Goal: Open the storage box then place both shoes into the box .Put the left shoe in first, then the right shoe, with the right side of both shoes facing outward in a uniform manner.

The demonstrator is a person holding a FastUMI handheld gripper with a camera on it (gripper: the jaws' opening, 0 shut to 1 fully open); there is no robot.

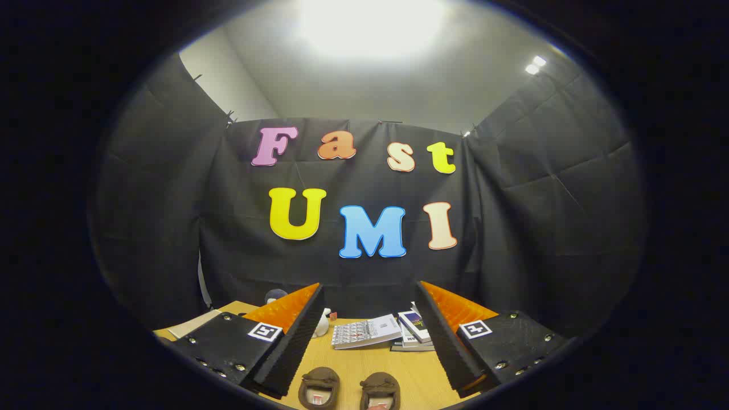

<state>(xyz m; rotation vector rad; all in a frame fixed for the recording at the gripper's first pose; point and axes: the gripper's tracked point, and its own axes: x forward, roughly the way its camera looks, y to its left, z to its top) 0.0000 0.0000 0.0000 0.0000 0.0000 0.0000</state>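
Two brown shoes (348, 389) sat side by side on the wooden table (398, 364), low between the fingers of the gripper (368, 353), which stood wide apart and held nothing. Each finger (296, 336) had a ribbed black pad on its inner face, an orange back, and a black mount with a small square black-and-white marker on top. Both shoes showed their open tops toward the camera, with pale insoles visible inside.

Beyond the shoes, farther along the table, lay an open booklet (367, 331), and just beside it on the right a small stack of books (414, 330) partly hidden by the right finger. Near the left finger's tip stood a small white figure (322, 323), with a dark rounded thing (275, 295) behind it, too small to tell. A pale sheet (196, 322) lay at the table's far left corner.

Black cloth hung around the table on three sides, creased and pinned along its top edge. Above it rose a plain pale wall and ceiling, with a broad bright light (370, 25) overhead and two small lamps (535, 64) off to the right.
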